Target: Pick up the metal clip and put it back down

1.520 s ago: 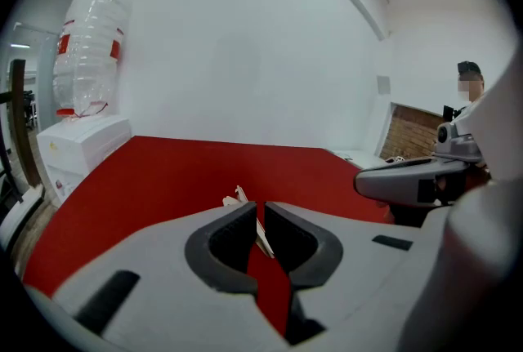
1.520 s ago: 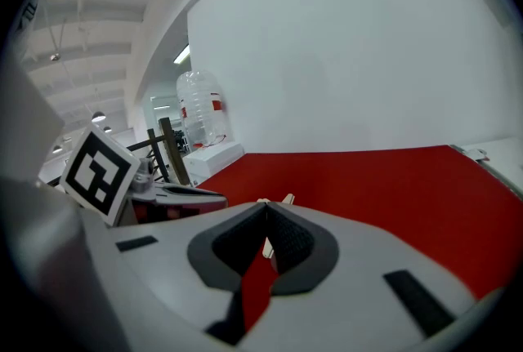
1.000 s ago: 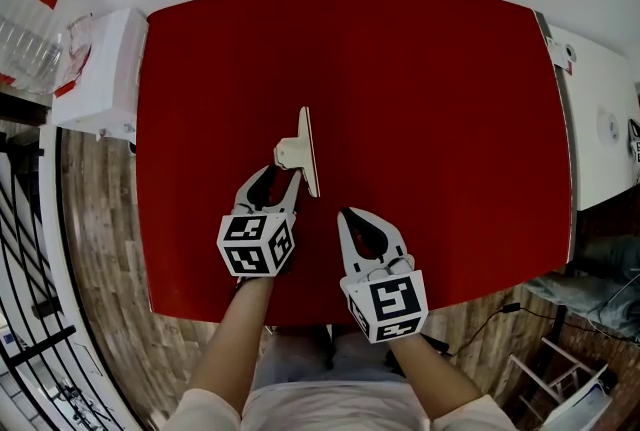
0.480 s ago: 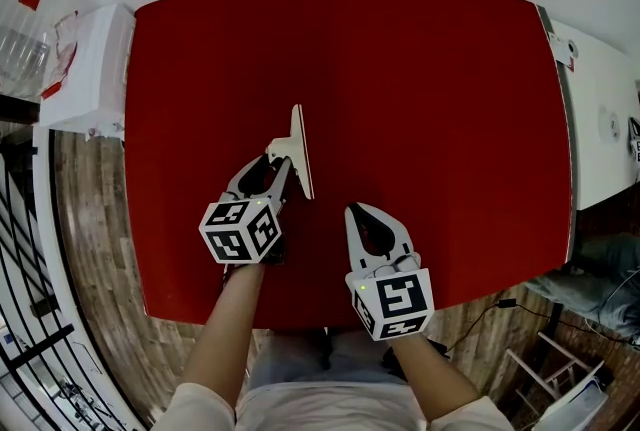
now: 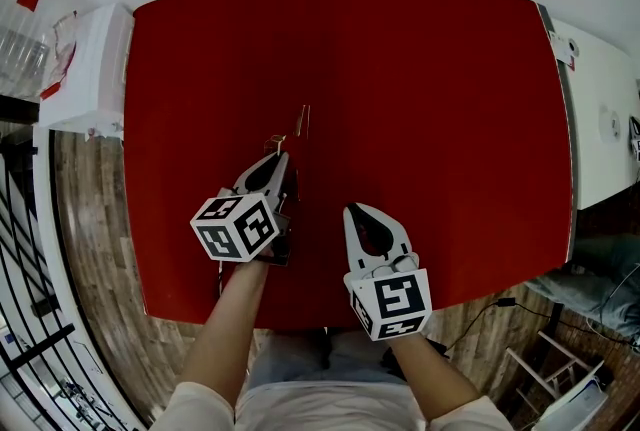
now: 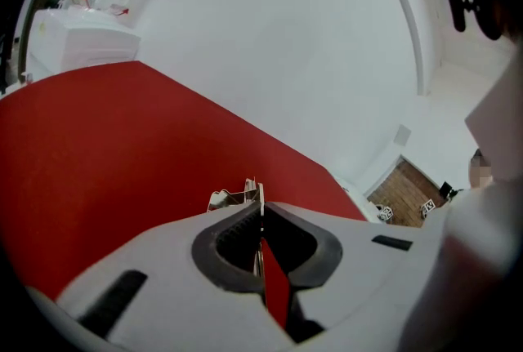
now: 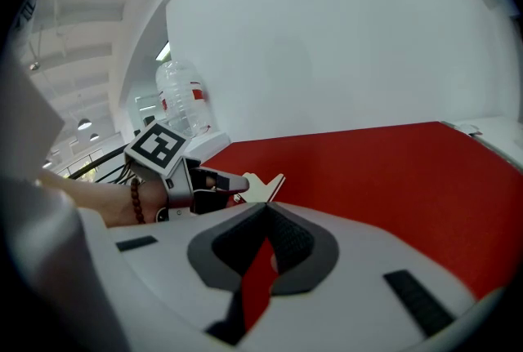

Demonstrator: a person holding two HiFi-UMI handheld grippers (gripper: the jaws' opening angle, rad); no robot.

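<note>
A pale metal clip (image 5: 302, 122) sits at the middle of the red table (image 5: 420, 69), seen edge-on in the head view. My left gripper (image 5: 282, 159) is shut on the clip's near handle end. In the left gripper view the clip (image 6: 243, 197) juts out just past the closed tips. The right gripper view shows the clip (image 7: 264, 186) held in my left gripper (image 7: 233, 183), its mouth spread in a V. My right gripper (image 5: 362, 212) rests shut and empty on the table, to the right of the clip and nearer to me.
A white box (image 5: 95, 69) stands off the table's left edge, with clear plastic bottles (image 5: 20, 34) behind it. A white counter (image 5: 600, 119) adjoins the right edge. Wooden floor (image 5: 95, 219) lies below the left and front edges.
My left gripper's jaws have closed on the clip's handle. The clip, a broad plate before, now shows only a thin edge. The right gripper has barely moved.
</note>
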